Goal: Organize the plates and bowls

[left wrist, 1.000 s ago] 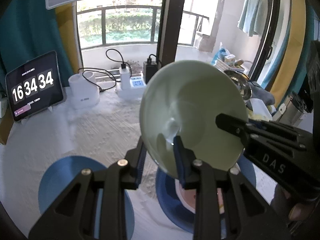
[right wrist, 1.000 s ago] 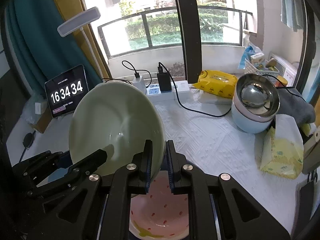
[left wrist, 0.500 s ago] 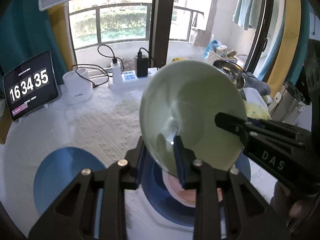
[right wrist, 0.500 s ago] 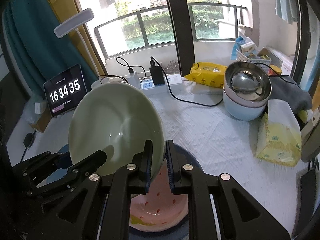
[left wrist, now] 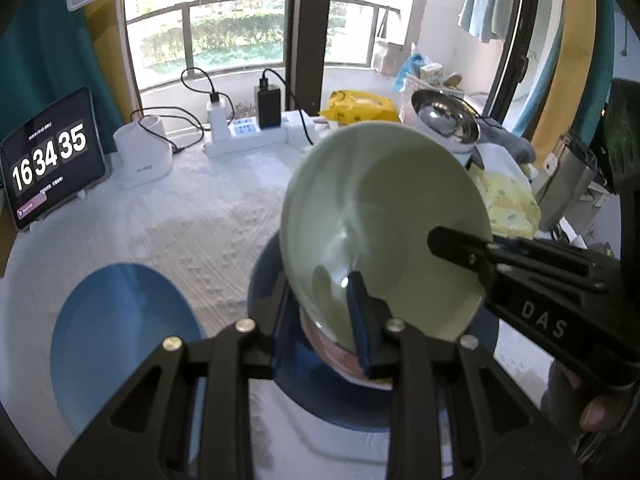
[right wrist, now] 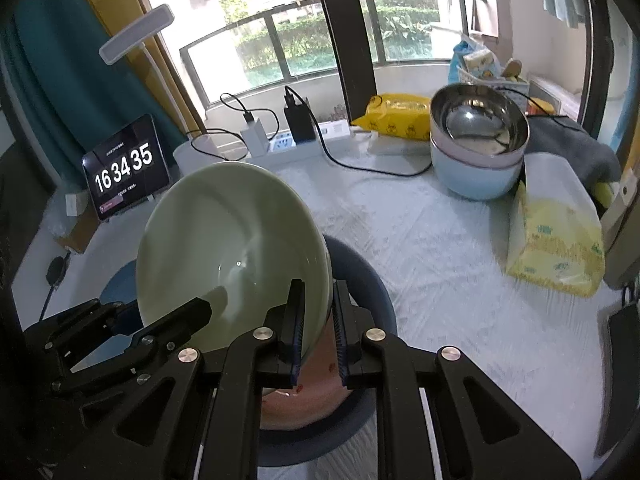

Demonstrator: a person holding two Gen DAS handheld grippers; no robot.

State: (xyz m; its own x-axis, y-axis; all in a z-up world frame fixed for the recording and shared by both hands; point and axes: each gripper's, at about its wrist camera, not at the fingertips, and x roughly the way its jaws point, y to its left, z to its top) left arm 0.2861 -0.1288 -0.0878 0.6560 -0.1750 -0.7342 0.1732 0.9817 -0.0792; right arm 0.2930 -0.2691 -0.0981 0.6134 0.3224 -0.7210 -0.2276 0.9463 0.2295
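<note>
A pale green bowl (left wrist: pixel 384 216) hangs tilted above the table, gripped on both sides. My left gripper (left wrist: pixel 320 320) is shut on its near rim. My right gripper (right wrist: pixel 318 320) is shut on the opposite rim of the green bowl (right wrist: pixel 228 240). Directly beneath it a pink bowl (right wrist: pixel 312 392) with red spots sits on a dark blue plate (right wrist: pixel 360 272); the green bowl hides most of the pink bowl (left wrist: pixel 332 352). A light blue plate (left wrist: pixel 120 340) lies flat to the left of the dark blue plate (left wrist: pixel 268 280).
A white cloth covers the table. At the back stand a tablet clock (right wrist: pixel 124 168), a white lamp base (left wrist: pixel 142 156) and a power strip (left wrist: pixel 248 132) with cables. At the right are a steel bowl on stacked bowls (right wrist: pixel 476 140), a yellow tissue pack (right wrist: pixel 556 240) and a yellow packet (right wrist: pixel 396 116).
Both grippers have carried the green bowl down and forward together, so it now hangs closer over the pink bowl. More of the dark blue plate shows beneath it.
</note>
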